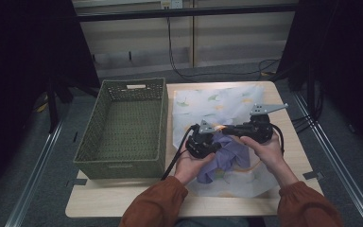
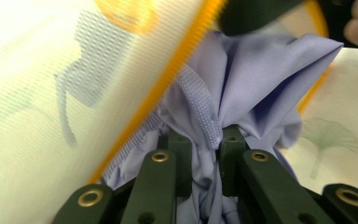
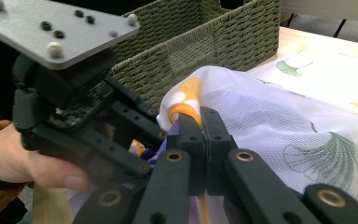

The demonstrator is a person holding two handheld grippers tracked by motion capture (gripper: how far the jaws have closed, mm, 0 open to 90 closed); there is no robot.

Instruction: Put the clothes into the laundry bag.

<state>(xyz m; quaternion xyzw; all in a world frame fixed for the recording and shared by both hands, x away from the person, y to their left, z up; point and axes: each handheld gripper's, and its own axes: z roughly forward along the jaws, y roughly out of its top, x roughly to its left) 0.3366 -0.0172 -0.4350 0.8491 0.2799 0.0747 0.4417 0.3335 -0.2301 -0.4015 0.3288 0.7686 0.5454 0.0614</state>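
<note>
A lilac garment (image 1: 229, 156) bunches on a white mesh bag (image 1: 217, 104) printed with green and yellow leaves and edged in orange. My left gripper (image 1: 216, 140) is shut on a fold of the garment (image 2: 242, 70), its jaws (image 2: 205, 144) pinching the cloth by a ribbed seam, with the bag's orange edge (image 2: 168, 88) lifted just beside it. My right gripper (image 1: 228, 128) is shut on the bag's orange-trimmed rim (image 3: 186, 105), holding it raised above the garment. The left gripper (image 3: 74, 93) shows close by in the right gripper view.
A green woven basket (image 1: 123, 161) stands at the left of the wooden table (image 1: 123, 198), right beside the bag; its wall (image 3: 191, 42) rises behind the grippers. Both hands and orange sleeves come in from the front edge. Dark stands flank the table.
</note>
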